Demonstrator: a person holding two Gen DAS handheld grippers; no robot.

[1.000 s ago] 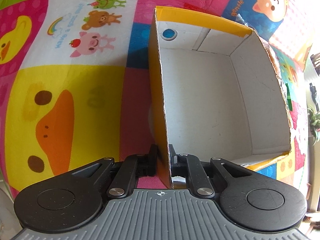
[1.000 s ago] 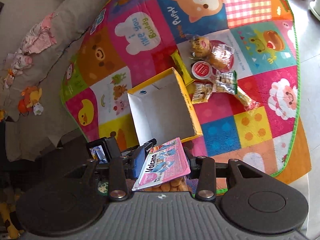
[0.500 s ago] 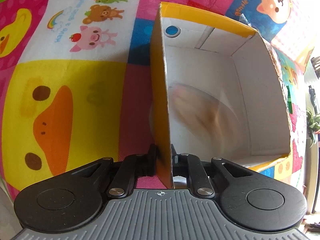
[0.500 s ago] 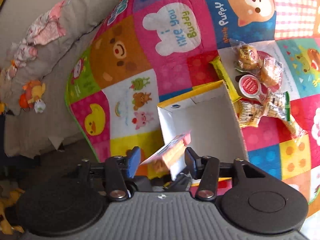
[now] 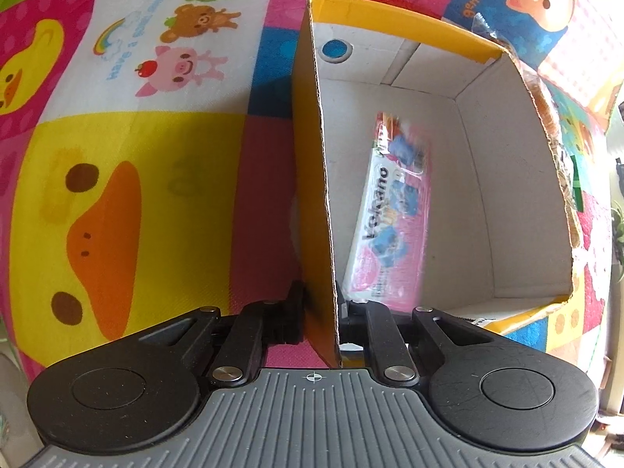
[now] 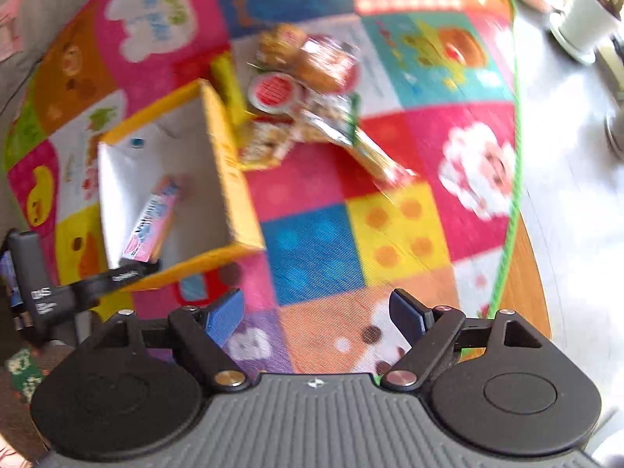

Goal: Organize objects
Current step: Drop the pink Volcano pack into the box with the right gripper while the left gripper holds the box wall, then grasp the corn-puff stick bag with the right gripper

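Note:
A yellow cardboard box with a white inside stands on the patchwork play mat. My left gripper is shut on its near left wall, one finger on each side. A pink snack packet lies inside the box against that wall, and the same snack packet shows in the right wrist view inside the box. My right gripper hovers over the mat to the right of the box, its jaws opening and nothing between the blue pads. A pile of wrapped snacks lies beyond the box.
The play mat ends in a green hem at the right, with pale floor beyond. White pots stand at the far right. The left gripper's body juts in at the box's near corner. A grey cushion edge lies at far left.
The pink packet left my right gripper and dropped into the box. The right gripper opened wide and swung right over the mat. The left gripper kept its grip on the box wall.

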